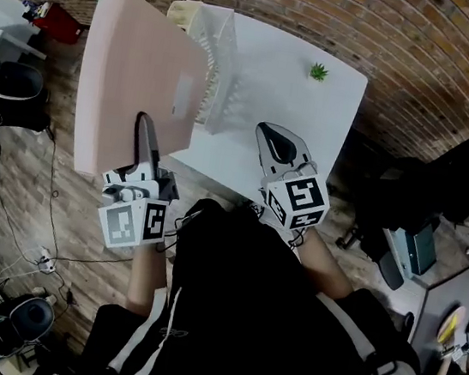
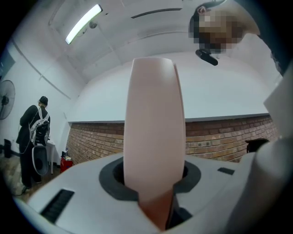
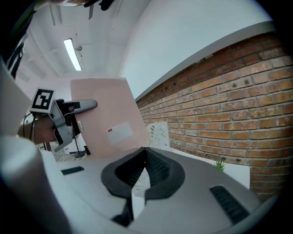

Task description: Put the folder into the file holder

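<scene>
A large pink folder (image 1: pixel 137 82) with a white label is held up in the air over the table's left edge, tilted. My left gripper (image 1: pixel 146 140) is shut on its lower edge; in the left gripper view the folder (image 2: pixel 153 123) stands edge-on between the jaws. The white slotted file holder (image 1: pixel 215 67) stands at the table's back left, just right of the folder. My right gripper (image 1: pixel 279 145) hovers over the table's near edge, shut with nothing in it. From the right gripper view I see the folder (image 3: pixel 110 119), the left gripper (image 3: pixel 64 116) and the file holder (image 3: pixel 160 132).
The white table (image 1: pixel 272 101) has a small green plant (image 1: pixel 318 71) at its back right. A brick wall runs behind it. Office chairs and cables sit on the wooden floor at the left, and a dark chair (image 1: pixel 423 200) at the right.
</scene>
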Demonstrator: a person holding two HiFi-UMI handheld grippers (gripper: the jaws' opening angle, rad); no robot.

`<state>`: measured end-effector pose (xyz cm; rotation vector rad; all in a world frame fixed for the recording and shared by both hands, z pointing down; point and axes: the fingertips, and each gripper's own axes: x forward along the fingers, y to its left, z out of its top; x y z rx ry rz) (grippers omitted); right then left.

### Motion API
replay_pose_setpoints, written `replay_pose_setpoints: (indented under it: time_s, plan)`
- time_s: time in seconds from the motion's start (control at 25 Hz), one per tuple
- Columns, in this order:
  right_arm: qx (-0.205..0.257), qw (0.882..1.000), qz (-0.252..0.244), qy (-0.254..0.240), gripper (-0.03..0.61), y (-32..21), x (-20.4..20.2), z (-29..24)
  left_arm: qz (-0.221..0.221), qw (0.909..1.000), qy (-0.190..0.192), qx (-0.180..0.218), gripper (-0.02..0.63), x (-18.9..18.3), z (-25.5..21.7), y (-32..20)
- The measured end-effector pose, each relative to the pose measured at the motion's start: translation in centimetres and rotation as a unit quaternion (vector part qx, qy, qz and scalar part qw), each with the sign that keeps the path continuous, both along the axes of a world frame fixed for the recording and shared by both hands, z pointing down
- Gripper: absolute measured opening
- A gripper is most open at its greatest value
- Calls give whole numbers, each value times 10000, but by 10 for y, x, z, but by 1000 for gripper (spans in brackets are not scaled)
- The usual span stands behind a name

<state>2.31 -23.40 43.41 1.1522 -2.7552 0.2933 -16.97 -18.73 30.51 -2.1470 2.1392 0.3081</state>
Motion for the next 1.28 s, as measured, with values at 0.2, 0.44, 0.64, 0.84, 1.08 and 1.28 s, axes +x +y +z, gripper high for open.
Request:
replay_pose_setpoints:
  time_s: [0.2, 0.44, 0.64, 0.84, 1.08, 1.28]
  plan:
    - [-95, 9999, 42, -95, 8, -3, 19, 6, -128, 9998, -120, 52, 147, 6, -2, -10]
    - [-150, 9995, 237, -161, 8, -11, 40, 15, -200, 9994, -222, 188, 147, 12, 0, -34]
    - [-195, 9988, 411, -172, 8, -12, 54, 20, -323, 9987, -376, 135, 147, 22, 14, -49]
    - [-184, 9988, 443, -142, 8, -15, 61, 20, -209, 9990, -389, 82, 147, 30, 30, -59]
    - [-207, 9992, 345, 22, 8, -19, 53, 27, -56, 9990, -421, 143, 147, 31, 41, -66]
    - [-203, 9993, 234, 194, 8, -30, 43, 28, 21, 9993, -321, 201, 147, 26, 49, -75]
